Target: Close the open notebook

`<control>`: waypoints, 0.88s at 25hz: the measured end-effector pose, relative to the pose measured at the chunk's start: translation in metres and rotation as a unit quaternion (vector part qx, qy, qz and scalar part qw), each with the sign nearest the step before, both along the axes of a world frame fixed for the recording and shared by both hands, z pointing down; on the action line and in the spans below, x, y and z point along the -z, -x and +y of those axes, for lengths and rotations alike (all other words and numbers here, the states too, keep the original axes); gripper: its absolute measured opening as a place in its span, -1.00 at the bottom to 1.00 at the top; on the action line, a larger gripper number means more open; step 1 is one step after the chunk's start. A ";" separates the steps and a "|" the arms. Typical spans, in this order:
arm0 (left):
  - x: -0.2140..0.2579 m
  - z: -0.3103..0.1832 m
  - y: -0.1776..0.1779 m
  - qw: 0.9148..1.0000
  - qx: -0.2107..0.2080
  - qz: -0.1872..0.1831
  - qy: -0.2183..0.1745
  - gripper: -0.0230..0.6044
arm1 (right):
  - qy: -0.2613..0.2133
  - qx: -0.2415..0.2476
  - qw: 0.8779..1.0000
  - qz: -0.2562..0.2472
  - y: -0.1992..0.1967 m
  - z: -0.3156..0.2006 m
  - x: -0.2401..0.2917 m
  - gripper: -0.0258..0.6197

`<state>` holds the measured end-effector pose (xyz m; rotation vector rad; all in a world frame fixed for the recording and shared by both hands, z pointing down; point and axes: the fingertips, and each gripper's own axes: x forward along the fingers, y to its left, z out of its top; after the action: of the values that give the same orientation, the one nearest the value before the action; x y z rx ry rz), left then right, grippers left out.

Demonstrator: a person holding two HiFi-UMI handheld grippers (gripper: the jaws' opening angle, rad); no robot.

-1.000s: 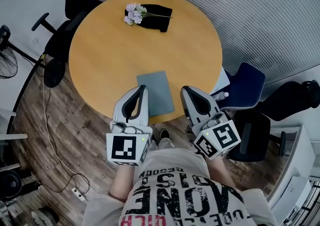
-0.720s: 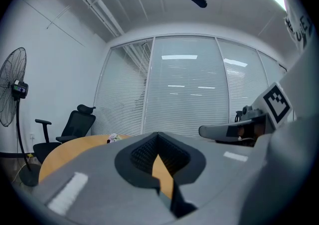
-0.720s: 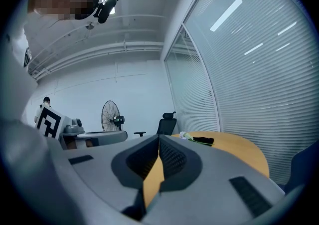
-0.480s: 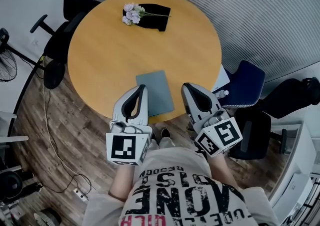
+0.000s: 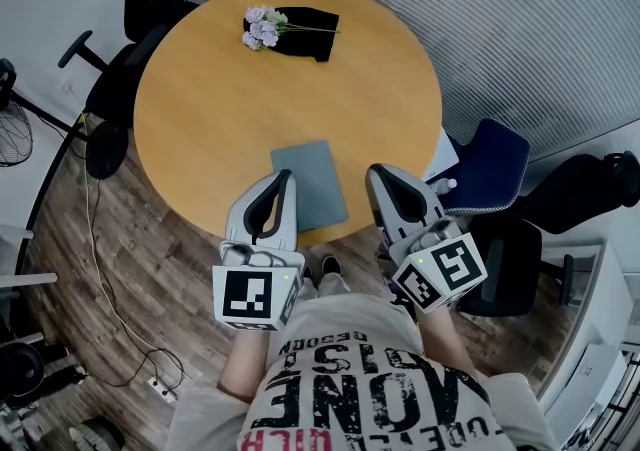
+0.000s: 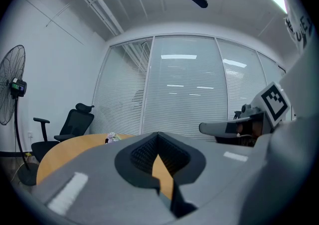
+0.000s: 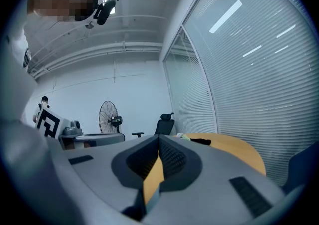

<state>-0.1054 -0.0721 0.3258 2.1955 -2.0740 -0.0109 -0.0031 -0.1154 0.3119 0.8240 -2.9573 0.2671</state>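
Because the notebook (image 5: 310,182) lies closed near the front edge of the tabletop (image 5: 220,89), the task looks finished. Left gripper (image 5: 283,179) and right gripper (image 5: 373,175) flank its near end, jaws closed, holding nothing.

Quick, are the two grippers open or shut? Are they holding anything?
Left gripper: closed, holding nothing.
Right gripper: closed, holding nothing.

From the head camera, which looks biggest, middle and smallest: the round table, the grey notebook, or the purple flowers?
1. round table: by far the largest.
2. grey notebook: lying near the table's front edge.
3. purple flowers: smallest, though they lie at the far side, so distance shrinks them somewhat.
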 end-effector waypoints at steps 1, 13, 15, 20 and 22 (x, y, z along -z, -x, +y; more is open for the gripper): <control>0.000 0.000 0.000 1.000 0.000 0.001 0.000 -0.89 | 0.000 0.000 1.000 0.000 0.000 0.000 0.000 -0.88; 0.001 0.003 0.001 1.000 0.002 0.002 -0.003 -0.90 | 0.000 0.001 1.000 -0.003 0.002 0.004 0.001 -0.88; 0.002 0.004 0.001 1.000 0.001 0.002 -0.004 -0.89 | 0.000 0.002 1.000 -0.003 0.003 0.005 0.002 -0.88; 0.003 0.005 0.000 1.000 0.004 0.003 -0.004 -0.89 | -0.004 0.003 1.000 0.000 0.000 0.006 0.002 -0.88; 0.002 0.005 -0.002 1.000 0.003 0.002 -0.004 -0.89 | -0.008 0.002 1.000 0.004 0.000 0.006 0.003 -0.88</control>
<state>-0.1039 -0.0675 0.3233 2.1931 -2.0810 -0.0250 -0.0026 -0.1094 0.3094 0.8185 -2.9567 0.2386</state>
